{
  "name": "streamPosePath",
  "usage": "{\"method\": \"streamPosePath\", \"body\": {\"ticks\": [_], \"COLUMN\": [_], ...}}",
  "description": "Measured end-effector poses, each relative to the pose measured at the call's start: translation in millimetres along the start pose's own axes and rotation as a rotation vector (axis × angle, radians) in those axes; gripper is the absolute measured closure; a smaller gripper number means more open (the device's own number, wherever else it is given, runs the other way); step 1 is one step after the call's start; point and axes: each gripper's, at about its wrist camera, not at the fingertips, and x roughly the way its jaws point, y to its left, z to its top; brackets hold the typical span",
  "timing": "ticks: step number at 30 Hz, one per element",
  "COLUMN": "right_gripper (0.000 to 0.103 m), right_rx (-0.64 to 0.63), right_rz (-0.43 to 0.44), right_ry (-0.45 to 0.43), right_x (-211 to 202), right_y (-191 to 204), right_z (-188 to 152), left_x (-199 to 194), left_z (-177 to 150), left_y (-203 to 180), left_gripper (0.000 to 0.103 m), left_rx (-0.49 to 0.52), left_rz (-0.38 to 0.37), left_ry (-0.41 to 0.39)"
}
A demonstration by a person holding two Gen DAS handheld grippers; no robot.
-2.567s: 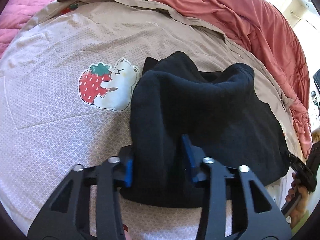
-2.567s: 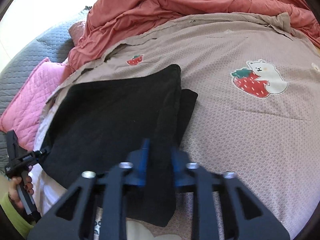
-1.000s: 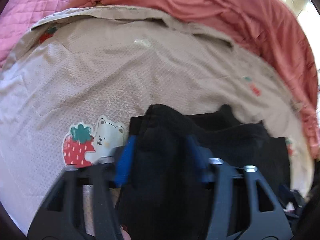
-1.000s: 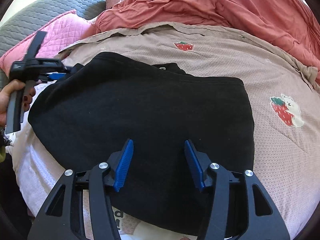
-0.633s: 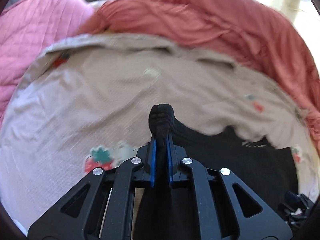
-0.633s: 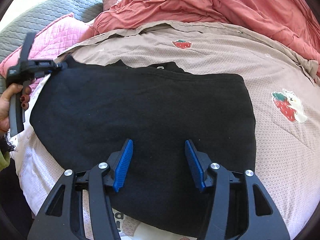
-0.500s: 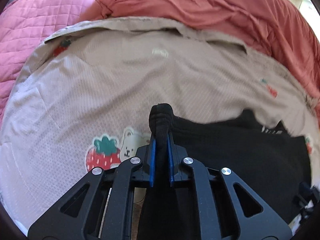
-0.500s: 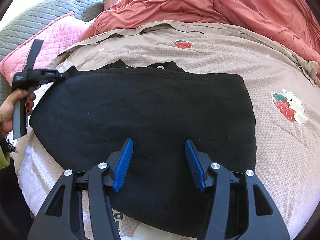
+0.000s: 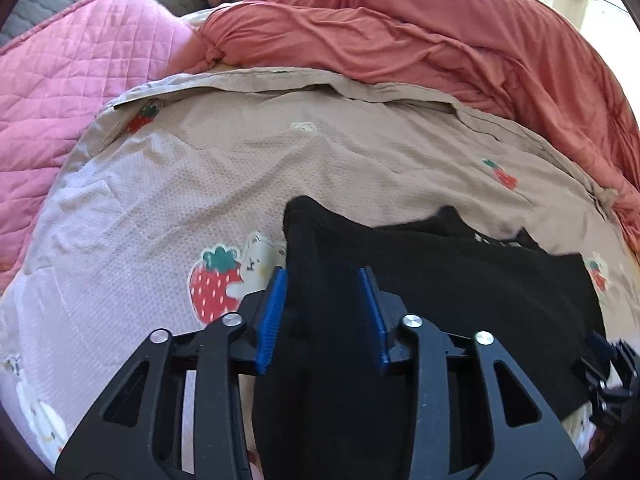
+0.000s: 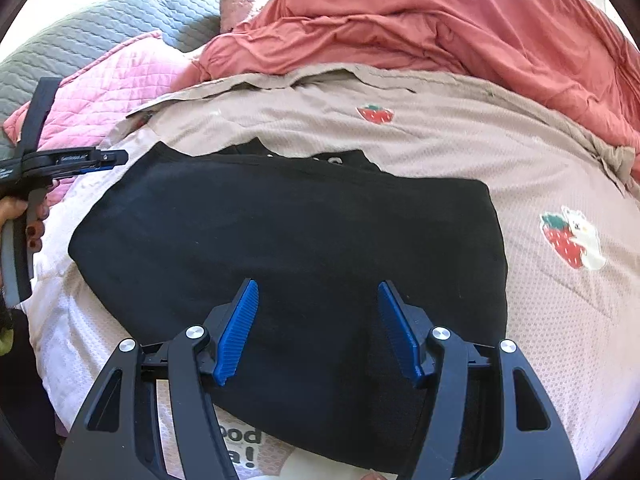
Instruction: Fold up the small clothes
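A black garment (image 10: 288, 240) lies folded flat on the beige strawberry-print blanket (image 10: 440, 140). My right gripper (image 10: 317, 284) hovers open over the garment's near half, with nothing pressed between its blue pads. In the left wrist view a raised fold of the black garment (image 9: 316, 248) runs between the jaws of my left gripper (image 9: 322, 274). Those jaws are opening and the pads no longer pinch the cloth. Seen from the right wrist, the left gripper (image 10: 104, 158) sits just off the garment's far left corner, held by a hand (image 10: 32, 220).
A rumpled coral duvet (image 10: 440, 24) is heaped along the far side of the bed. A pink quilted pillow (image 9: 68, 80) and a grey quilt (image 10: 100, 24) lie at the far left. The right gripper's body (image 9: 608, 364) shows at the left wrist view's right edge.
The left gripper, shut on a pinch of black cloth half a second ago, now has its jaws apart and the cloth has dropped. The right gripper has stayed over the garment.
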Motion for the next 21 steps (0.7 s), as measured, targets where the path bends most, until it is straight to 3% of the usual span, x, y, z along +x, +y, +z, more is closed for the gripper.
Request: {"method": "streamPosePath", "body": {"ticks": [6, 12, 13, 15, 21], "right_gripper": [0.042, 0.042, 0.035, 0.031, 0.029], "right_rx": [-0.022, 0.007, 0.012, 0.025, 0.046], "right_rz": [-0.013, -0.038, -0.035, -0.044, -0.039], "right_ry": [0.023, 0.077, 0.08, 0.09, 0.104], "right_x": [2, 13, 13, 15, 16], "right_y": [5, -3, -3, -6, -7], "right_z": [-1, -7, -7, -8, -10], "left_x": [-10, -5, -3, 3, 19], "left_z": [-19, -36, -39, -44, -59], "left_y": [-10, -3, -2, 0, 3], "left_gripper": [0.071, 0.071, 0.071, 0.071, 0.071], "left_rx": [0.067, 0.053, 0.054, 0.056, 0.055], "left_rz": [0.01, 0.009, 0.014, 0.021, 0.036], "left_ry": [0.024, 0.067, 0.073, 0.09, 0.122]}}
